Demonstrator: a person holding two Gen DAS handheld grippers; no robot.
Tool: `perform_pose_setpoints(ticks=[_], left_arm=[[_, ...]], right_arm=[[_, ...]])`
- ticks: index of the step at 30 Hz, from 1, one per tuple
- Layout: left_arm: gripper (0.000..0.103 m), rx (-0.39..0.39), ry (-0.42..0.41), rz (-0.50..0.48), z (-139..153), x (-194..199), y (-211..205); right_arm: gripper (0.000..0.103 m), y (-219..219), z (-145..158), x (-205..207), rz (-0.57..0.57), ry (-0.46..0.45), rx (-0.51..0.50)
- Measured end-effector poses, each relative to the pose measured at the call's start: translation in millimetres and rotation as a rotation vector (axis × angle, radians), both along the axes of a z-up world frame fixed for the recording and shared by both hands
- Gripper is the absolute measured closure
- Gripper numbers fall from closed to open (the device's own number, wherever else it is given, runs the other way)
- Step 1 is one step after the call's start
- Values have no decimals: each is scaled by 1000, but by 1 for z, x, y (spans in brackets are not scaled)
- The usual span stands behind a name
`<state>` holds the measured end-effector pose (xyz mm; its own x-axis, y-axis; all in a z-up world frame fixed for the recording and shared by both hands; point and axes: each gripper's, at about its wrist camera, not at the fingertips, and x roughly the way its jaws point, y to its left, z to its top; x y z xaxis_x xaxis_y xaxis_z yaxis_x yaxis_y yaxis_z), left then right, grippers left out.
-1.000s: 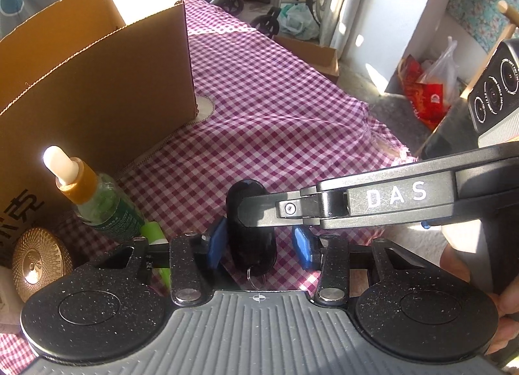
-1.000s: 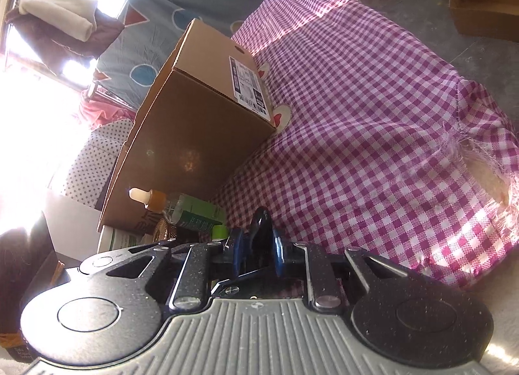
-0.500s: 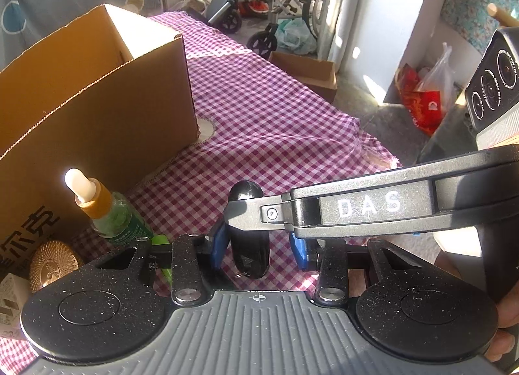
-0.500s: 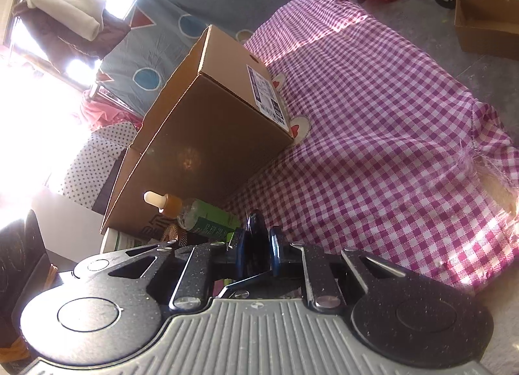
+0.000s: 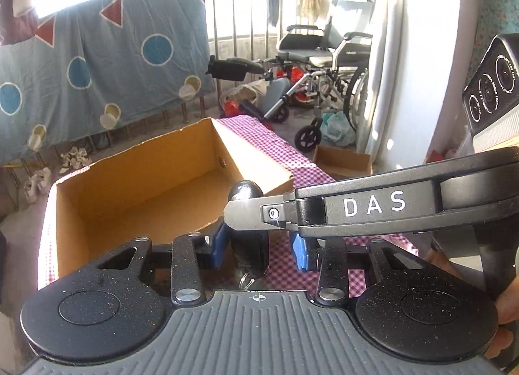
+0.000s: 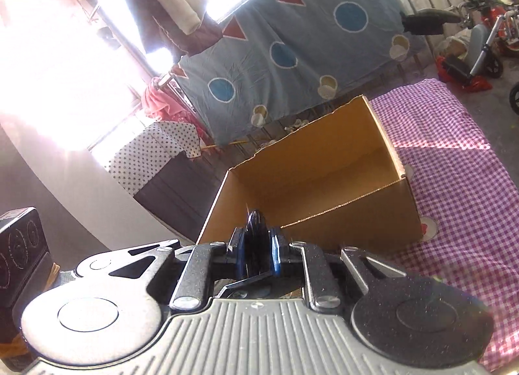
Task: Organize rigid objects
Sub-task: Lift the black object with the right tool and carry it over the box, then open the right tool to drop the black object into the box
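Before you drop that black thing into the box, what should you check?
1. Right tongs shut on the black oval plastic key fob: ok.
2. Left tongs clear of fob: cannot tell; one blue pad looks touching.
3. Brown cardboard box open on top: ok.
4. Fob above the opening: cannot tell.
5. Visible box floor bare: ok.

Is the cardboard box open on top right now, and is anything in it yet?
Open: the cardboard box has no lid, and both views look past its rim. The inside walls and floor that show are bare; the near corner is hidden.
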<state>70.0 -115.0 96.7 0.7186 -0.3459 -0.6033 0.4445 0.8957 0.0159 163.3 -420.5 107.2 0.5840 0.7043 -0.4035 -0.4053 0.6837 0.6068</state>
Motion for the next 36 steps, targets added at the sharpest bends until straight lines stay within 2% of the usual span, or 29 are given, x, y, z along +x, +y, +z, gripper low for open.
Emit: perform_pose_setpoints(ticks=[3,7,11,15,20,23,30,33,36], left_arm=[[64,-26,23,74,12,19,32],[64,-71,121,157,12,68,69],[64,-67,203,213,-4,115,89],[63,-59,260,252,-22,141,108],[60,-34,296,305,-37,164,128],[56,-38,290,326,-38,164,133],[55,-30,290,331,-37,156,133],[55,-18,273,338,-35,149,132],[55,-49,278,330,-32,144,139]], right_arm=[[85,37,9,35,90,25,9],[85,83,7,92,175,111,-17],[85,118,-14,148,203,244,-41],[85,141,-40,190,212,355,-67],[85,164,-72,228,202,441,-110],[86,178,-86,242,199,465,-143],[84,205,-106,259,178,438,-234],[83,206,-107,258,181,435,-223],[83,200,-102,255,169,428,-218]])
